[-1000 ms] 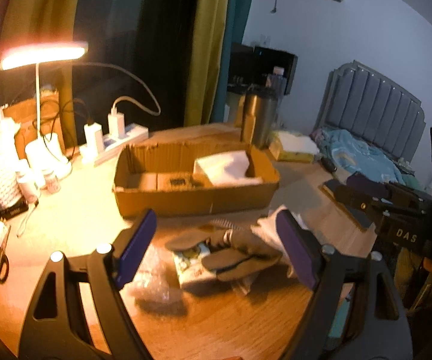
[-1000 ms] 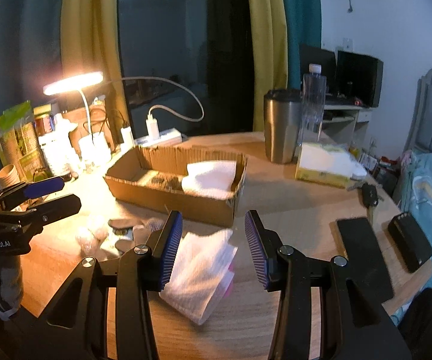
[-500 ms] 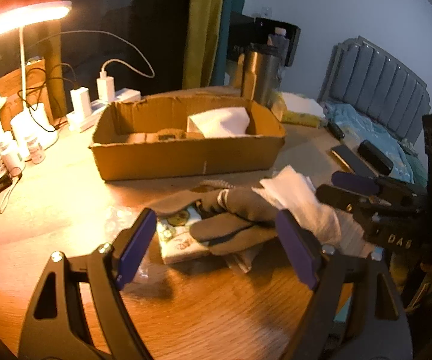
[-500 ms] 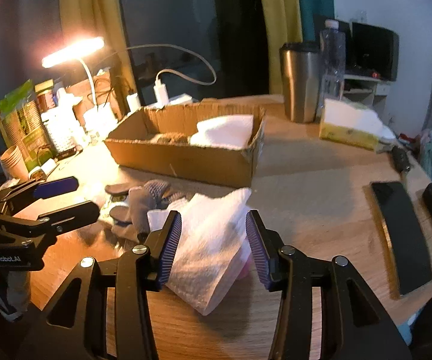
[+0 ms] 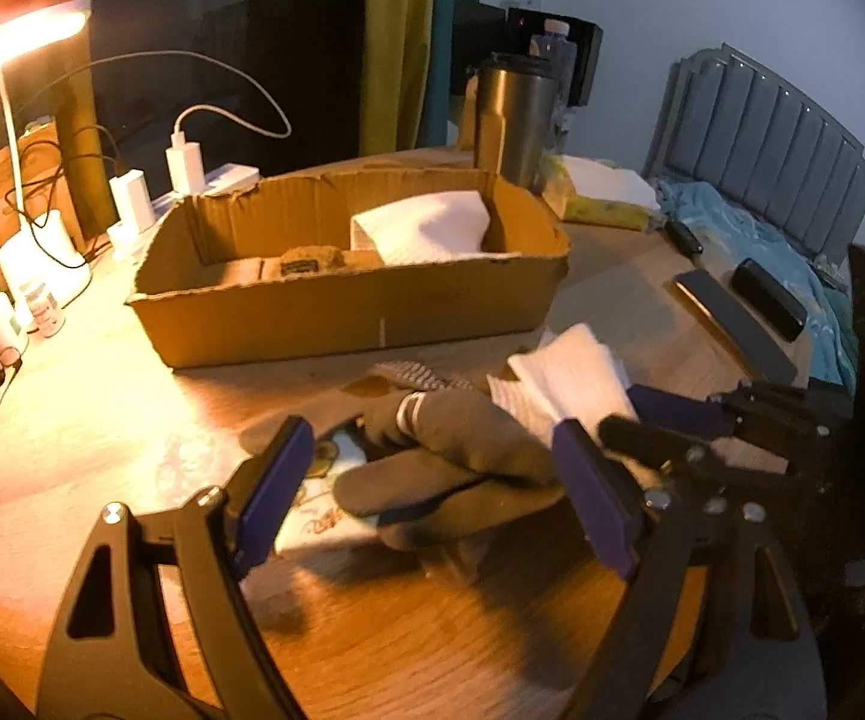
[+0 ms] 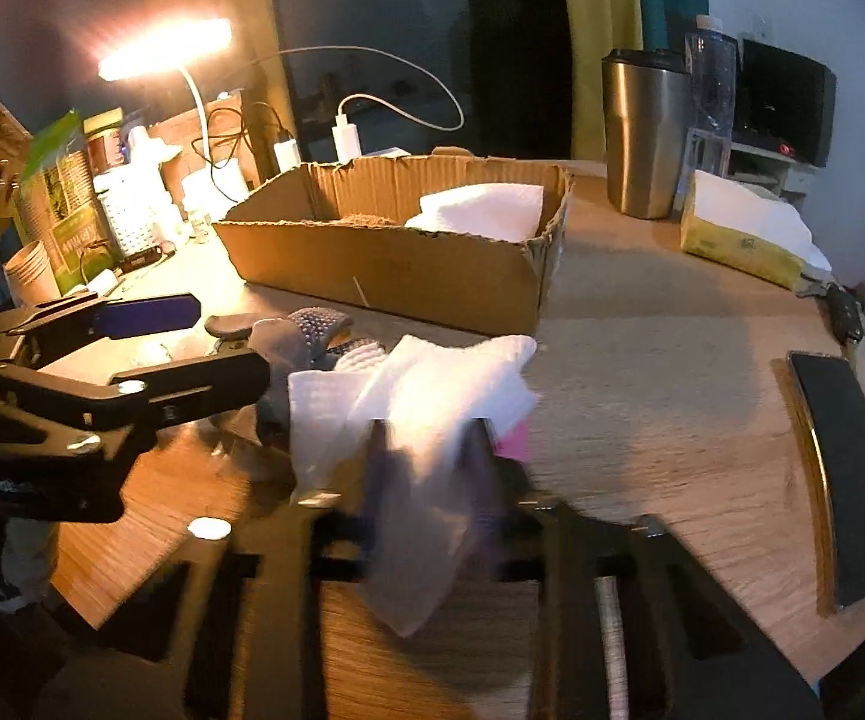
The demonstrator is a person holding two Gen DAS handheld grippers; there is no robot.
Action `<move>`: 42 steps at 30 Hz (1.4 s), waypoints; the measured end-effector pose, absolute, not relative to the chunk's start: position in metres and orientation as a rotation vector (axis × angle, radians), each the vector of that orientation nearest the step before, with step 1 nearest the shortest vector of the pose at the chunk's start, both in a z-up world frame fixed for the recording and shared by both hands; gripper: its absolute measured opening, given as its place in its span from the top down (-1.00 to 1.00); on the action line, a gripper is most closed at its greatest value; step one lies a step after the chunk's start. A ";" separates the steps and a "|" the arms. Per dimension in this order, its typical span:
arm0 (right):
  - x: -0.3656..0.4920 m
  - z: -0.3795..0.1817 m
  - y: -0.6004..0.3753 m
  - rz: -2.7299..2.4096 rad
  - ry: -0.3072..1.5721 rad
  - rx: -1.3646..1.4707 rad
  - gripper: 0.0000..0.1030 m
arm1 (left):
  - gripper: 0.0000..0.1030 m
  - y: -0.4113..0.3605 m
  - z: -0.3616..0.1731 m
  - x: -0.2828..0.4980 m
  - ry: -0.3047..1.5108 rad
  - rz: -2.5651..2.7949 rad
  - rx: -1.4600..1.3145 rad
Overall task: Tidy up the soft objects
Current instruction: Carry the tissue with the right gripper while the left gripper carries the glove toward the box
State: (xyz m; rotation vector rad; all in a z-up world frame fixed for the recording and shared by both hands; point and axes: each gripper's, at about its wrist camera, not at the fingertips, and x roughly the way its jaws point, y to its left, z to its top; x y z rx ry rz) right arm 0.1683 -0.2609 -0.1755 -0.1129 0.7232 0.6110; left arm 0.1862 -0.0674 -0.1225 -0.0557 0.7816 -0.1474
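A cardboard box (image 5: 348, 312) (image 6: 408, 267) stands mid-table and holds a folded white cloth (image 5: 426, 228) (image 6: 480, 210). In front of it lie grey gloves (image 5: 456, 456) (image 6: 306, 330) on a printed packet (image 5: 318, 516). A white tissue cloth (image 6: 426, 396) (image 5: 570, 384) lies to their right. My left gripper (image 5: 432, 486) is open, its jaws either side of the gloves. My right gripper (image 6: 432, 456) is blurred and closing on the white tissue cloth; the jaws stand narrow around it.
A lit desk lamp (image 6: 162, 48), chargers and bottles stand at the left. A steel tumbler (image 6: 642, 132) and a tissue pack (image 6: 744, 234) stand behind right. Two black cases (image 6: 846, 480) lie at the right edge. A bed (image 5: 762, 138) is beyond the table.
Both grippers moved forward and down. The left now straddles the gloves. The right jaws, open before, have narrowed around the white tissue cloth.
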 end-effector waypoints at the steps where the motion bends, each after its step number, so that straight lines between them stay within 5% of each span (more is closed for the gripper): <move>1: 0.169 -0.175 -0.264 0.617 0.722 -0.103 0.75 | -0.61 -0.069 -0.123 0.188 0.785 -0.147 -0.052; 16: 0.187 -0.140 -0.321 0.626 0.634 0.038 0.85 | -0.59 -0.072 -0.141 0.223 0.844 -0.090 -0.050; 29: 0.211 -0.162 -0.329 0.569 0.711 0.004 0.85 | 0.22 -0.074 -0.146 0.227 0.872 -0.142 -0.073; 31: 0.213 -0.159 -0.330 0.574 0.705 0.007 0.85 | 0.53 -0.073 -0.145 0.227 0.874 -0.152 -0.080; 42: 0.209 -0.133 -0.332 0.577 0.636 0.022 0.85 | 0.53 -0.070 -0.116 0.221 0.816 -0.204 -0.117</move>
